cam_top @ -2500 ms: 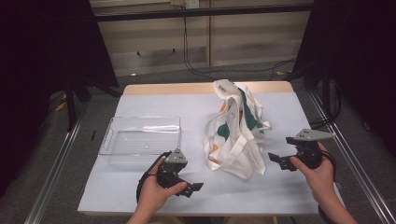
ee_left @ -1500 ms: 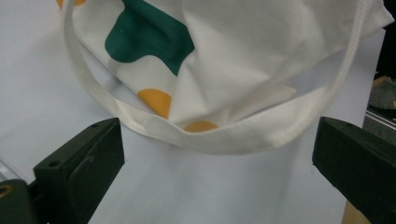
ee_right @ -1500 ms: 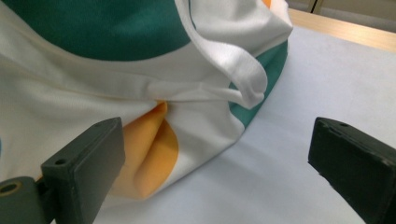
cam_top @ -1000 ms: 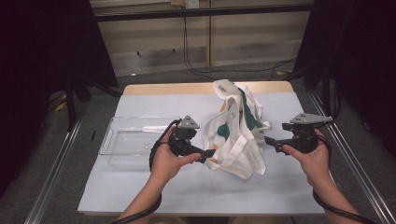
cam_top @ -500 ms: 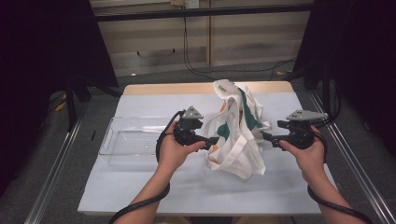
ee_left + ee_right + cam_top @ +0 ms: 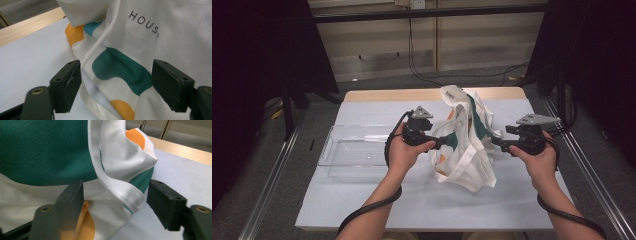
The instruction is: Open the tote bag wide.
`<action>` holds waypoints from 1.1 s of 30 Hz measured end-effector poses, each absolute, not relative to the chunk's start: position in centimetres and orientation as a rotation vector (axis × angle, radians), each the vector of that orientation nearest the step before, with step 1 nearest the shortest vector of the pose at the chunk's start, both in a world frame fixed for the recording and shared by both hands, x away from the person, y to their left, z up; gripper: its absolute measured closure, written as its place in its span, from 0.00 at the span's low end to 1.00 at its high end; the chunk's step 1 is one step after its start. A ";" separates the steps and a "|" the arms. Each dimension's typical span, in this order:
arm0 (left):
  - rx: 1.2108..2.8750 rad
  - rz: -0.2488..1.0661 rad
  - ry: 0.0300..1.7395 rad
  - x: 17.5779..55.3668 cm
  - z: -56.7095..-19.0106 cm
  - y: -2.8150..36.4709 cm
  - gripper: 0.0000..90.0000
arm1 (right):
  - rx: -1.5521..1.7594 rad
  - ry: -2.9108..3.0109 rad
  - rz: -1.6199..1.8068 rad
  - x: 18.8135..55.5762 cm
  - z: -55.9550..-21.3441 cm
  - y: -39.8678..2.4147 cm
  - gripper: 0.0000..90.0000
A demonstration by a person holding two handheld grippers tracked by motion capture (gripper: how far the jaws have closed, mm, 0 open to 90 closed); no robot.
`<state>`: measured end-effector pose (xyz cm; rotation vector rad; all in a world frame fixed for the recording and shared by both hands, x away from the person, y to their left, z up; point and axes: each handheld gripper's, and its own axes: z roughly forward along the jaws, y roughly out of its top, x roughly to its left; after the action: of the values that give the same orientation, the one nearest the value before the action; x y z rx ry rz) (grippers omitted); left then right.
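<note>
Both tools' jaws have just been closing around folds of a crumpled printed tote bag [image 6: 464,140], pads not yet pressing. The left tool [image 6: 443,142] and right tool [image 6: 495,142] flank it on the worktop [image 6: 422,200]. The bag's lettering is cut off, reading "HOUS".

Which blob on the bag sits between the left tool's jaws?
The big dark green blob on the bag; the orange blobs lie off to the edges.

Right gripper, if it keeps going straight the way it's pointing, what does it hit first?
Most likely the tote bag. The right gripper points into its folded cloth, and a white strap already lies between the tongs, which have just been closing but do not yet press on it. Exact depth is hard to judge.
</note>
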<state>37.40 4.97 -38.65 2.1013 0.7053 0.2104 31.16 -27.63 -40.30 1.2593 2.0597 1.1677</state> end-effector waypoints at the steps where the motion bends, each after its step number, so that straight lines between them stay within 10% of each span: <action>1: 2.101 0.210 0.705 37.4 -38.7 5.0 0.31 | 1.259 2.060 1.168 31.2 -40.3 -27.6 0.37; 14: 2.118 0.239 0.722 38.8 -38.9 3.6 0.49 | 1.265 2.033 1.194 31.9 -40.2 -27.0 0.49; 33: 2.093 0.176 0.724 40.4 -39.0 2.7 0.94 | 1.335 2.052 1.277 32.2 -40.8 -27.1 0.95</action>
<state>40.37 2.65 -39.00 2.0925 0.7237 0.1761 32.17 -27.10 -40.81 1.3354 2.0523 1.2767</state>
